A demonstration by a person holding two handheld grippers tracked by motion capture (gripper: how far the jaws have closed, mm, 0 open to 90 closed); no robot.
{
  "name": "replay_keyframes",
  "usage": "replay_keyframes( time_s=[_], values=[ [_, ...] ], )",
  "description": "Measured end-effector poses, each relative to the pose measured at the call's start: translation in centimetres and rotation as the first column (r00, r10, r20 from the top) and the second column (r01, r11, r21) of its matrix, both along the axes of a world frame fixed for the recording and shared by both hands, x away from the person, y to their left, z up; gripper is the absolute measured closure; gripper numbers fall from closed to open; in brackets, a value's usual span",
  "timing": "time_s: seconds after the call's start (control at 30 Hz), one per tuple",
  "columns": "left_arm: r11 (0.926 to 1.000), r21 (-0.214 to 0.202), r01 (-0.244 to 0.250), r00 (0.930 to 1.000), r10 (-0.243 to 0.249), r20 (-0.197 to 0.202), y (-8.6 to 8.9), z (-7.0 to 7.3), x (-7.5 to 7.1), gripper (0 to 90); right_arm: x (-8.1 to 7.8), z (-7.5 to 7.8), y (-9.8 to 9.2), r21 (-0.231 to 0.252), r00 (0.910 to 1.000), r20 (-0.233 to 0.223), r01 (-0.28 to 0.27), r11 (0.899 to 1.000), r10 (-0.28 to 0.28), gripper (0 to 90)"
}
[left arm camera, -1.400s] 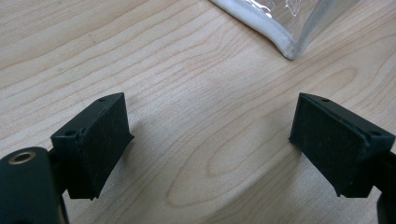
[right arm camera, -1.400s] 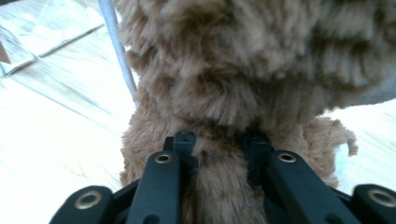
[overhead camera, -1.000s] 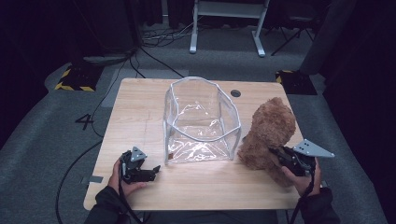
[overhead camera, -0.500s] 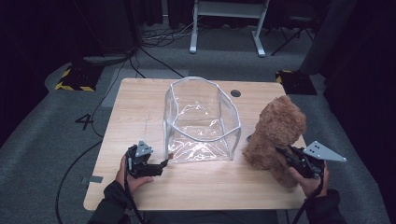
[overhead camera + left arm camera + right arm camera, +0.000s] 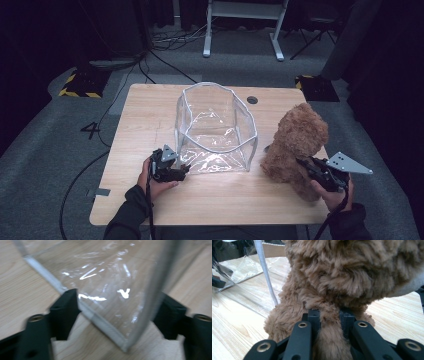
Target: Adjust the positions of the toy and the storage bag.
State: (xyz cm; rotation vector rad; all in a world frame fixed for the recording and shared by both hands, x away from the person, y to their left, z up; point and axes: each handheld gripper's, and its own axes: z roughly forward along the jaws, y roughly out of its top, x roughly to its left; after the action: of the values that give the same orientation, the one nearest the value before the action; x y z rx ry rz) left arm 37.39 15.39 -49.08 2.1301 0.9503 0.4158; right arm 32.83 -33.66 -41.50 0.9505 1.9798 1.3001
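A clear plastic bag [image 5: 215, 125] with white trim stands open in the middle of the wooden table [image 5: 150, 110]. My left gripper [image 5: 184, 172] is at its near left bottom corner. In the left gripper view that corner of the bag [image 5: 107, 285] sits between the jaws of the left gripper [image 5: 117, 307], which have just been closing and still stand apart. A brown teddy bear [image 5: 297, 140] sits upright to the right of the bag. My right gripper [image 5: 305, 167] is shut on a furry limb low on the bear [image 5: 342, 272], pinched between its jaws [image 5: 329, 317].
A round cable hole [image 5: 252, 100] lies in the tabletop behind the bag. White stand legs [image 5: 240, 30] and cables are on the grey floor beyond the table. A yellow-and-black striped block [image 5: 80, 85] lies at the far left.
My left gripper has slid right along the table to the bag's corner and its jaws have narrowed around it. The bear and right gripper have shifted slightly right.
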Motion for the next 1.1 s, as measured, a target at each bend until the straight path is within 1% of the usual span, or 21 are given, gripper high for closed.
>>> replay_keyframes(
  time_s=[0.03,0.13,0.17,0.2,0.23,0.33,0.5,0.6,0.63,0.67,0.7,0.73,0.77,0.8,0.83,0.87,0.9,0.93,0.97,1.0,1.1],
  values=[
    [0.9995,0.013,0.029,0.9996,-0.029,-0.001,-0.3,-0.1,0.1,46.4,0.0,0.0,0.0,-0.001,1.0000,0.002,-0.001,1.000,0.001,77.1],
    [0.9993,0.005,0.037,0.9993,-0.037,-0.003,-0.3,-0.1,0.2,58.4,0.0,0.0,-0.1,0.001,1.0000,0.004,0.001,1.000,-0.001,77.1],
    [0.9991,0.005,0.042,0.9991,-0.042,-0.002,-0.2,-0.1,0.3,58.4,0.0,0.0,-0.1,0.001,1.0000,0.004,0.001,1.000,-0.001,77.1],
    [0.9980,-0.012,0.063,0.9980,-0.063,0.002,0.1,0.0,0.3,70.2,0.0,0.0,-0.2,0.003,1.0000,0.005,0.000,1.000,0.000,77.1],
    [0.9980,-0.012,0.063,0.9980,-0.063,0.002,0.1,0.0,0.3,74.3,0.0,0.0,-0.2,0.003,1.0000,0.005,0.000,1.000,0.000,77.1],
    [0.9950,-0.047,0.088,0.9958,-0.089,-0.018,0.3,-0.1,0.5,81.2,-0.1,0.0,-0.4,0.005,1.0000,0.008,-0.002,1.000,0.002,77.1],
    [0.9899,-0.062,0.128,0.9912,-0.130,-0.029,0.3,-0.1,0.5,85.6,-0.2,0.1,-0.5,0.002,0.9999,0.014,-0.008,1.000,0.008,77.1],
    [0.9786,-0.063,0.196,0.9792,-0.199,-0.042,0.1,0.0,-0.1,86.2,-0.3,0.1,-0.7,0.006,0.9998,0.017,-0.008,1.000,0.008,77.1],
    [0.9786,-0.063,0.196,0.9792,-0.199,-0.042,0.1,0.0,-0.1,86.2,-0.3,0.1,-0.7,0.006,0.9998,0.017,-0.008,1.000,0.008,77.1],
    [0.9710,-0.066,0.230,0.9711,-0.233,-0.050,0.2,0.1,-0.4,86.2,-0.3,0.1,-0.9,0.009,0.9998,0.018,-0.007,1.000,0.007,77.1],
    [0.9710,-0.066,0.230,0.9711,-0.233,-0.050,0.2,0.1,-0.4,86.2,-0.3,0.1,-0.9,0.009,0.9998,0.018,-0.007,1.000,0.007,77.1],
    [0.9584,-0.084,0.273,0.9584,-0.278,-0.062,0.4,0.1,-0.9,86.2,-0.4,0.1,-1.0,0.015,0.9998,0.017,-0.006,1.000,0.006,77.1],
    [0.9584,-0.084,0.273,0.9584,-0.278,-0.062,0.4,0.1,-0.9,86.2,-0.4,0.2,-1.1,0.016,0.9998,0.018,-0.005,1.000,0.005,77.1],
    [0.9467,-0.085,0.311,0.9456,-0.317,-0.073,0.7,0.2,-1.3,86.2,-0.4,0.2,-1.1,0.019,0.9998,0.019,-0.006,1.000,0.005,77.1],
    [0.9467,-0.085,0.311,0.9456,-0.317,-0.073,0.7,0.2,-1.3,86.2,-0.4,0.2,-1.1,0.019,0.9998,0.019,-0.006,1.000,0.005,77.1],
    [0.9384,-0.090,0.333,0.9372,-0.340,-0.076,1.1,0.2,-1.6,86.2,-0.5,0.2,-1.2,0.019,0.9998,0.021,-0.005,1.000,0.005,77.1],
    [0.9384,-0.090,0.333,0.9372,-0.340,-0.076,1.1,0.2,-1.6,86.3,-0.5,0.2,-1.2,0.019,0.9998,0.021,-0.005,1.000,0.005,77.1],
    [0.9308,-0.099,0.352,0.9293,-0.360,-0.082,1.4,0.2,-1.8,86.2,-0.6,0.3,-1.3,0.020,0.9997,0.023,-0.005,1.000,0.004,77.2],
    [0.9308,-0.099,0.352,0.9293,-0.360,-0.082,1.4,0.2,-1.8,86.3,-0.6,0.3,-1.3,0.020,0.9997,0.023,-0.005,1.000,0.004,77.2],
    [0.9235,-0.109,0.368,0.9216,-0.378,-0.090,1.4,0.1,-1.7,86.3,-0.7,0.3,-1.4,0.021,0.9996,0.027,-0.004,1.000,0.003,77.2],
    [0.9273,-0.092,0.363,0.9252,-0.370,-0.084,1.0,0.0,-1.1,86.2,-0.7,0.4,-1.5,0.024,0.9995,0.031,-0.003,1.000,0.002,77.2]
  ],
)
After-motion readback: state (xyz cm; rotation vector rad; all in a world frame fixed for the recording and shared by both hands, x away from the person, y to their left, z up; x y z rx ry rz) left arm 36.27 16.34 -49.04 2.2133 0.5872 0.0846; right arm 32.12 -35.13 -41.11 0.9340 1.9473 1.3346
